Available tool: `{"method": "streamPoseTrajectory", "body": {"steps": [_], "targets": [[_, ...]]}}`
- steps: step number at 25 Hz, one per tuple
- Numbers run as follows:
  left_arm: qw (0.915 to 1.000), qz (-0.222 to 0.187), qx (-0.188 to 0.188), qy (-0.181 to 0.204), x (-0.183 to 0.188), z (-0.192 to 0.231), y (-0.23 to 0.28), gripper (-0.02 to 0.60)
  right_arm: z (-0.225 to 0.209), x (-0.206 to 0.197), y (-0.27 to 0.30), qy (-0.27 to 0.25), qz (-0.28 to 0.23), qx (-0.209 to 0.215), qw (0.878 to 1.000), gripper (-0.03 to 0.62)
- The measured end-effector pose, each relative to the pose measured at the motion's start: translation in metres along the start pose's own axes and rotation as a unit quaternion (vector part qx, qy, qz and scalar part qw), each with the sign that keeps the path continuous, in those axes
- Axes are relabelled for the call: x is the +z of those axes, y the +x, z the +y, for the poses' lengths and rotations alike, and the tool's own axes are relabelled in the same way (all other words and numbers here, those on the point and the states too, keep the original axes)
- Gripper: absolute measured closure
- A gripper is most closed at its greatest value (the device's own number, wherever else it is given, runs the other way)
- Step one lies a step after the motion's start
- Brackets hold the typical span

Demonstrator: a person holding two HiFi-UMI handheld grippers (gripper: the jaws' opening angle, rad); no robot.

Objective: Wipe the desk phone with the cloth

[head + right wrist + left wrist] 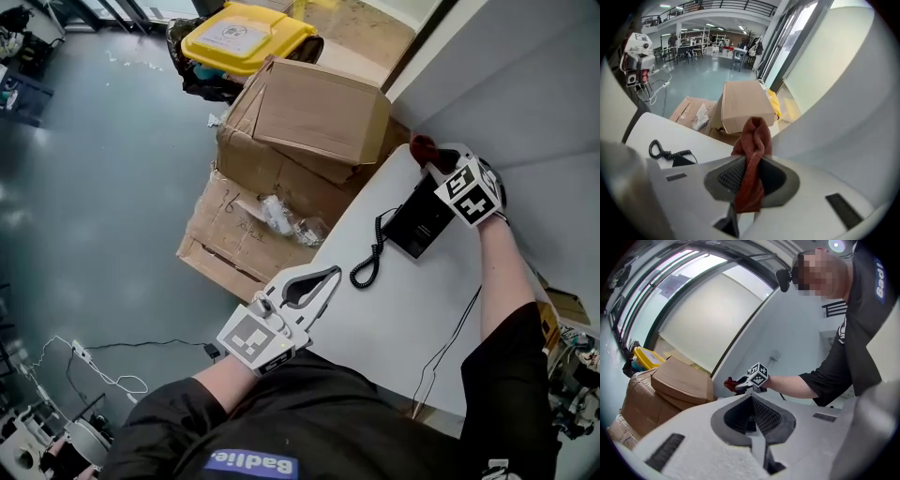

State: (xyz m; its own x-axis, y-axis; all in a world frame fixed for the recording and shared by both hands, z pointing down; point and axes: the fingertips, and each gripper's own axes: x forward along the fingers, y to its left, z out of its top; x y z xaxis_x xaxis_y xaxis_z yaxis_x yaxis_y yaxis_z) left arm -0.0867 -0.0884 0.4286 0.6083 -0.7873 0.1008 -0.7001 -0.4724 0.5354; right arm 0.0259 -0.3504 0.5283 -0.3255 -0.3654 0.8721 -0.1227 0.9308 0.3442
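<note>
While hovering at the far end of the desk phone [420,220], pinches a red cloth [422,150] in the right gripper [435,169], clamped tight on a bunched fold. Cannot tell from the head view whether touching the phone or just above it. Phone location: far right of the white tabletop [403,319], close to the wall, with coiled cord [370,258] trailing toward near left. Left gripper [330,274]: at the near left tabletop edge, pressed together on nothing, well apart from the phone.

Step, as a judgement: very start of the wipe, cloth at the phone, no stroke readable. Next move probably calls for lowering the cloth onto the phone's top face and dragging toward the near end with a firm pinch. Possibly also bracing the phone with the left gripper against sliding.

Right gripper view: confirms the cloth [752,159] between the pads, sticking out beyond the tips and hanging back toward the camera. Also shows the cord [665,151] and only a dark corner of the phone [683,161], so no cloth-to-phone relation. Head view: gives that layout but hides the pinch itself. Left gripper view: shows its own closed, empty jaws and the far-off cloth [730,383], no phone visible. Cardboard boxes [314,112] beyond the tabletop's far left, not involved.
</note>
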Motion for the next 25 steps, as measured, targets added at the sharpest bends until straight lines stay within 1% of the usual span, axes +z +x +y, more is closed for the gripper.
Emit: {"method": "streamPoseTrajectory", "body": {"steps": [2, 4, 6, 8, 10, 12, 15, 17, 19, 22, 25], "targets": [[1.0, -0.004, -0.001, 0.003, 0.004, -0.002, -0.007, 0.568, 0.002, 0.024, -0.016, 0.009, -0.033, -0.03, 0.999, 0.514], [0.9999, -0.003, -0.003, 0.01, 0.008, -0.004, -0.013, 0.568, 0.011, 0.048, -0.041, 0.045, -0.081, -0.058, 0.994, 0.513], [0.9997, -0.003, -0.005, 0.024, 0.011, -0.004, -0.021, 0.568, 0.03, 0.066, -0.07, 0.088, -0.128, -0.076, 0.985, 0.513], [0.9993, -0.006, -0.012, 0.034, 0.015, -0.008, -0.029, 0.568, 0.056, 0.077, -0.096, 0.119, -0.162, -0.08, 0.976, 0.513], [0.9992, -0.003, -0.017, 0.037, 0.022, -0.017, -0.037, 0.568, 0.085, 0.083, -0.123, 0.144, -0.187, -0.079, 0.969, 0.514], [0.9986, -0.005, -0.032, 0.042, 0.033, -0.029, -0.043, 0.568, 0.112, 0.087, -0.15, 0.174, -0.207, -0.078, 0.96, 0.514], [0.9974, 0.01, -0.048, 0.054, 0.04, -0.044, -0.056, 0.568, 0.152, 0.089, -0.189, 0.23, -0.23, -0.079, 0.942, 0.514], [0.995, 0.012, -0.077, 0.062, 0.04, -0.058, -0.066, 0.568, 0.181, 0.091, -0.211, 0.261, -0.241, -0.082, 0.931, 0.514], [0.9915, 0.01, -0.112, 0.066, 0.044, -0.074, -0.073, 0.568, 0.21, 0.092, -0.23, 0.28, -0.245, -0.09, 0.924, 0.513], [0.9839, 0.032, -0.155, 0.083, 0.038, -0.092, -0.079, 0.568, 0.246, 0.093, -0.254, 0.299, -0.247, -0.11, 0.915, 0.513], [0.9759, 0.049, -0.187, 0.1, 0.034, -0.109, -0.084, 0.568, 0.273, 0.097, -0.274, 0.327, -0.262, -0.123, 0.899, 0.513]]}}
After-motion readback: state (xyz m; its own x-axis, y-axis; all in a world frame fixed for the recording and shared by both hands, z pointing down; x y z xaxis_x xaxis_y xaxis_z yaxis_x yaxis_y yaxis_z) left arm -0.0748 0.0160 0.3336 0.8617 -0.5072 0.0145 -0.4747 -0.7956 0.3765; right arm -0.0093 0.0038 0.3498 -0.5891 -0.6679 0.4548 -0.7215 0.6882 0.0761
